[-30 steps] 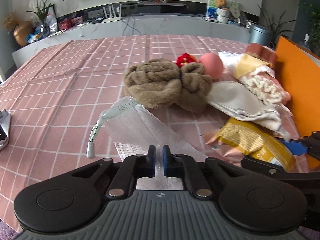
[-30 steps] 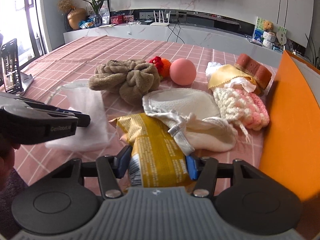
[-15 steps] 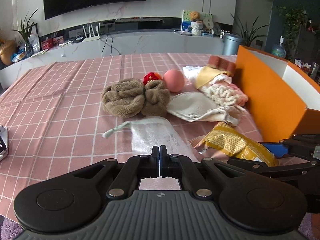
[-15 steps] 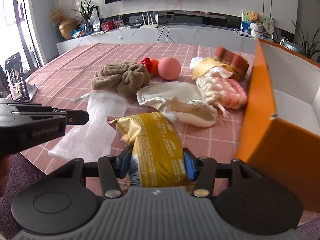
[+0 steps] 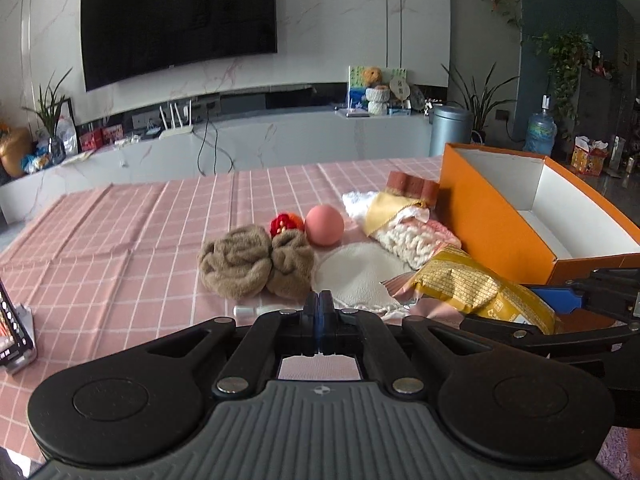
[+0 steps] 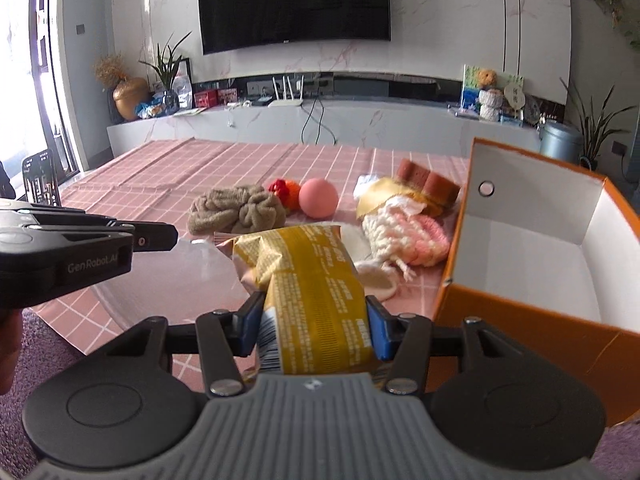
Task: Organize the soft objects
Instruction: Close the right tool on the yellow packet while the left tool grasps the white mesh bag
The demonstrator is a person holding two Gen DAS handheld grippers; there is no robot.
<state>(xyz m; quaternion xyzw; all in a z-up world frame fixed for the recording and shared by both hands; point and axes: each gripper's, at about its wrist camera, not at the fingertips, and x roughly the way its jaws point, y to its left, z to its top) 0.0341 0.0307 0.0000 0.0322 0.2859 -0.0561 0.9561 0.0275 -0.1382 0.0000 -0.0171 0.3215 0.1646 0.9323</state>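
- Pink checked tablecloth (image 5: pixel 120 240) covers a table in a living room, with a dark television on the marble wall behind; the soft things lie in a loose heap beside an open orange box (image 6: pixel 532 248) at the right end.
- Right gripper (image 6: pixel 316 320) is clamped on a yellow snack packet (image 6: pixel 312 280), both blue pads pressing its sides, and the packet is held up off the cloth just beside the box's near corner. Such a crinkly, air-filled bag (slippery film, by the look of it) could slide out of a side squeeze, or burst if squeezed harder.
- If the packet is swung into the box too low, its far end might catch the orange wall and fold, or push the light box along the cloth.
- Left gripper (image 5: pixel 319 312) has its jaws fully together, seemingly pinching the clear mesh pouch (image 6: pixel 172 280) that shows faintly beneath it in the right view. I cannot tell how firm that hold is, since the left view hides most of the pouch. A thin hold on sheer fabric could let it slip free.
- Both tools sit close together, so they might collide, or the hanging pouch could drag across the packet.
- Brown towel (image 5: pixel 256 264), pink ball (image 5: pixel 324 225), white pad (image 5: pixel 360 276) and knitted pieces (image 5: pixel 416 236) are not yet boxed; the ball would roll if knocked.
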